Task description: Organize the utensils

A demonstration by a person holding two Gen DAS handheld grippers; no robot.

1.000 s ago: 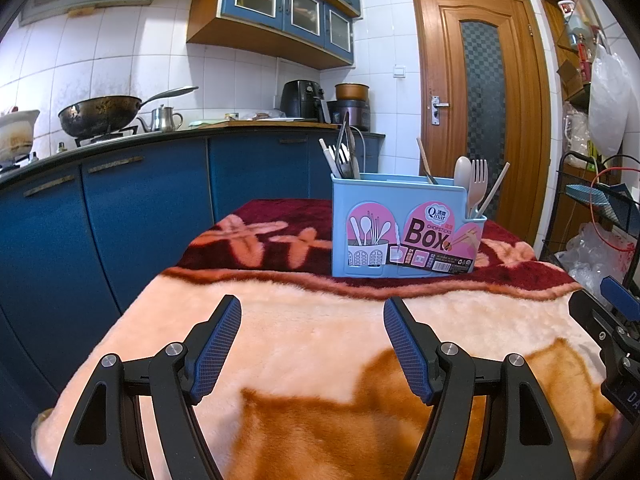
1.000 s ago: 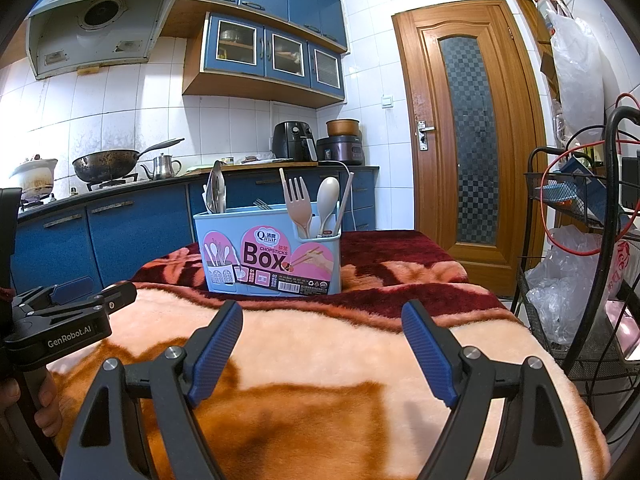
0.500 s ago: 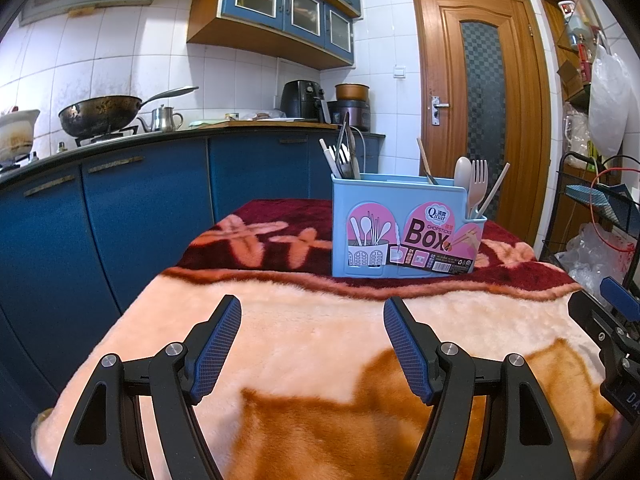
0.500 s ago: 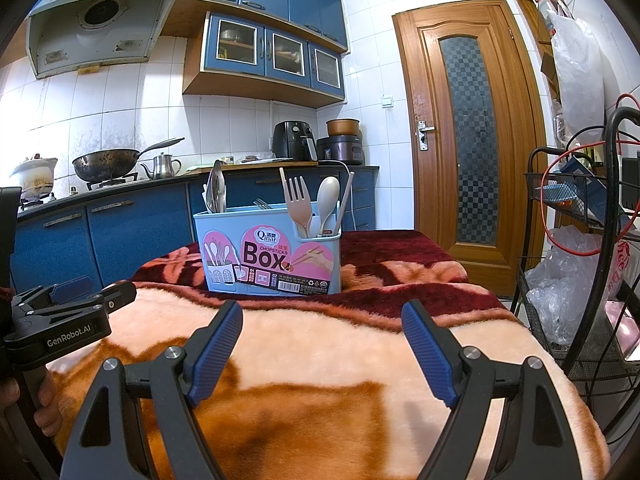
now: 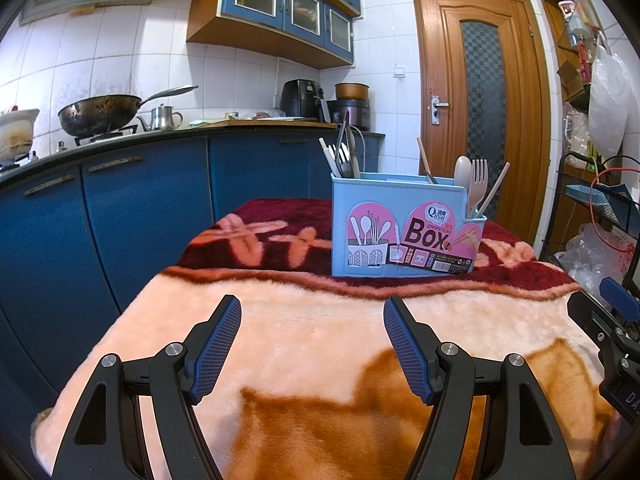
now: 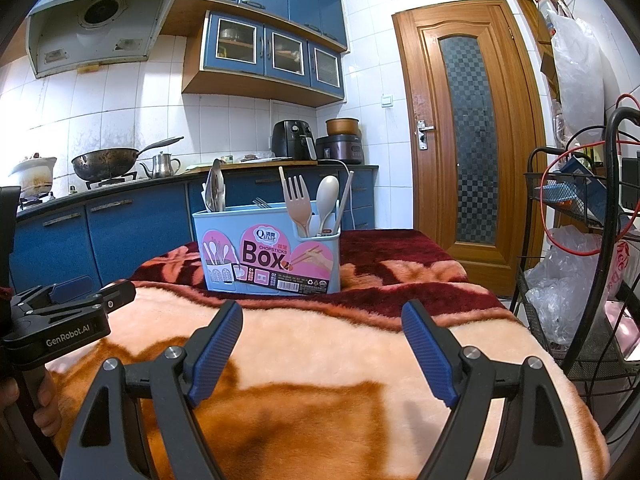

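Note:
A light blue utensil box point(image 5: 404, 228) with a pink "Box" label stands upright on a plush orange and maroon blanket point(image 5: 312, 332); it also shows in the right wrist view point(image 6: 272, 252). A beige fork point(image 6: 298, 204), a pale spoon point(image 6: 326, 200) and chopsticks stand in its right compartment. Metal utensils point(image 5: 344, 156) stand in its left compartment. My left gripper point(image 5: 312, 320) is open and empty, well short of the box. My right gripper point(image 6: 322, 324) is open and empty, also short of the box. The left gripper also shows at the left edge of the right wrist view point(image 6: 60, 312).
Blue kitchen cabinets point(image 5: 120, 208) with a wok point(image 5: 100, 114) and kettle run along the left. A wooden door point(image 6: 468, 136) stands behind the table. A black wire rack point(image 6: 580, 280) with bags and cables stands close at the right.

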